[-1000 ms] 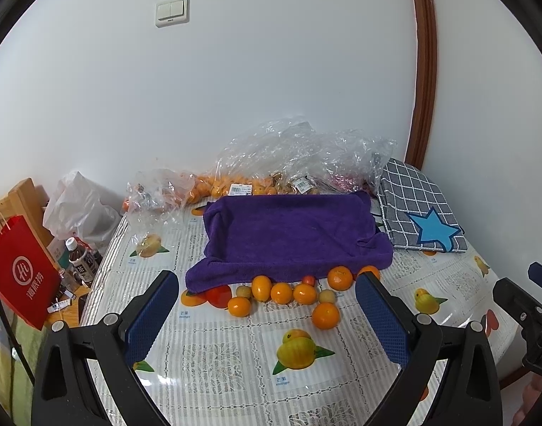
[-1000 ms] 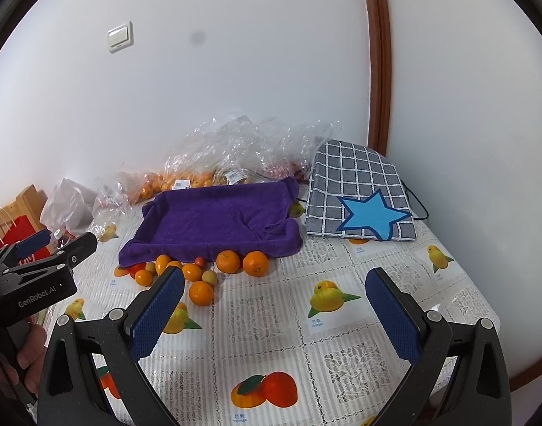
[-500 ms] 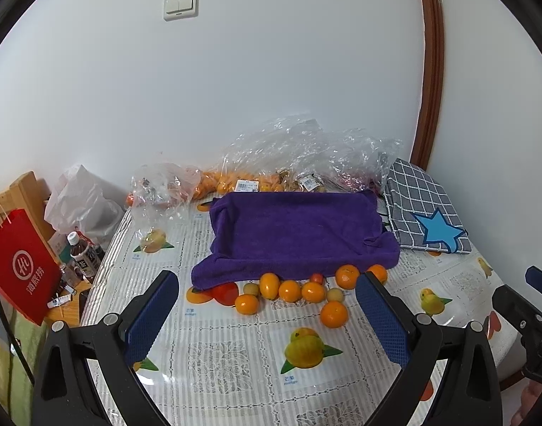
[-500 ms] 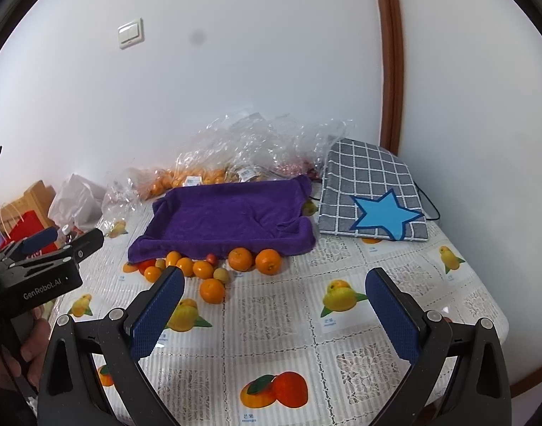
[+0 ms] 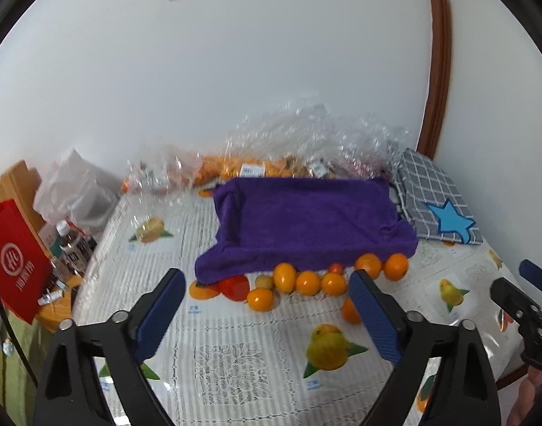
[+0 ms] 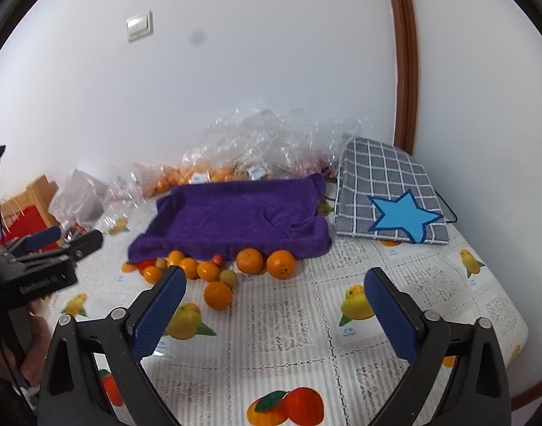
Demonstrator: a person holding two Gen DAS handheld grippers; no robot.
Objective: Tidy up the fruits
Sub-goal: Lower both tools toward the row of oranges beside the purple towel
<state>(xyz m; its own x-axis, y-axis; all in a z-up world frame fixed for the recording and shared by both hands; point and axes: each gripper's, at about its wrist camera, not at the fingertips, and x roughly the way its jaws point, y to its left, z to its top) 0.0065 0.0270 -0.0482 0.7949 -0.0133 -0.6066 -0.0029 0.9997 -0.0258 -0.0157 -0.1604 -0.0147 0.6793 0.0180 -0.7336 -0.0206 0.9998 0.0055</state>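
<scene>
Several oranges (image 5: 308, 283) (image 6: 250, 261), a red tomato (image 5: 234, 288) and small yellowish fruits lie in a row on the table along the front edge of a purple towel-lined tray (image 5: 306, 227) (image 6: 235, 220). One orange (image 6: 218, 295) sits apart, nearer me. My left gripper (image 5: 267, 314) is open and empty, above the table in front of the fruit row. My right gripper (image 6: 274, 310) is open and empty, above the table to the right of the lone orange. The left gripper also shows in the right wrist view (image 6: 47, 248).
Clear plastic bags (image 5: 306, 149) with more oranges lie behind the tray by the wall. A grey checked cushion with a blue star (image 6: 391, 198) lies at the right. A red bag (image 5: 13, 259), bottles and a white bag stand off the table's left edge. A fruit-print tablecloth (image 6: 288, 337) covers the table.
Both grippers have moved forward toward the fruit row; the tray and fruits look larger and closer. Both stay open and empty.
</scene>
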